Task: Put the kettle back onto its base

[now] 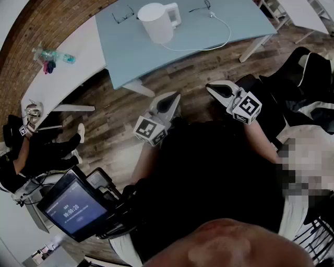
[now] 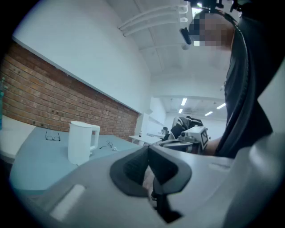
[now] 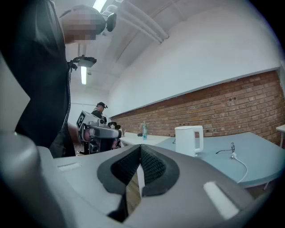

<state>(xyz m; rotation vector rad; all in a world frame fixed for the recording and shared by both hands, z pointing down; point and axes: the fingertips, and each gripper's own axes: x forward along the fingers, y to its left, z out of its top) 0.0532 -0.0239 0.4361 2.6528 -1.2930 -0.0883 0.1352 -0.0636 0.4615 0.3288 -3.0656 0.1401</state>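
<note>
On the pale blue surface [image 1: 130, 60] ahead of me, the white electric kettle [image 1: 156, 22] stands upright with its handle turned to my right. A white cord [image 1: 222, 36] runs out from under its foot and loops away to a plug. I see no bare base anywhere on that surface, so I judge the kettle sits on its base, as the task wants. The base itself is hidden beneath the kettle, so I cannot be sure.

My left gripper [image 1: 174, 97] and right gripper [image 1: 211, 87] hang level over the wooden floor [image 1: 120, 114], close to my body and well apart from the surface. Both point roughly towards the kettle. Each has its jaws together with nothing between them, which suits hands that carry nothing.

I count one kettle, one cord and two grippers. One pair of spectacles [image 1: 122, 14] lies just left of the kettle. One more thin, dark wire shape [image 1: 201, 6] lies by the plug, perhaps a second pair. One bottle [image 1: 55, 55] lies on the white surface [image 1: 78, 73] to my left.
</note>
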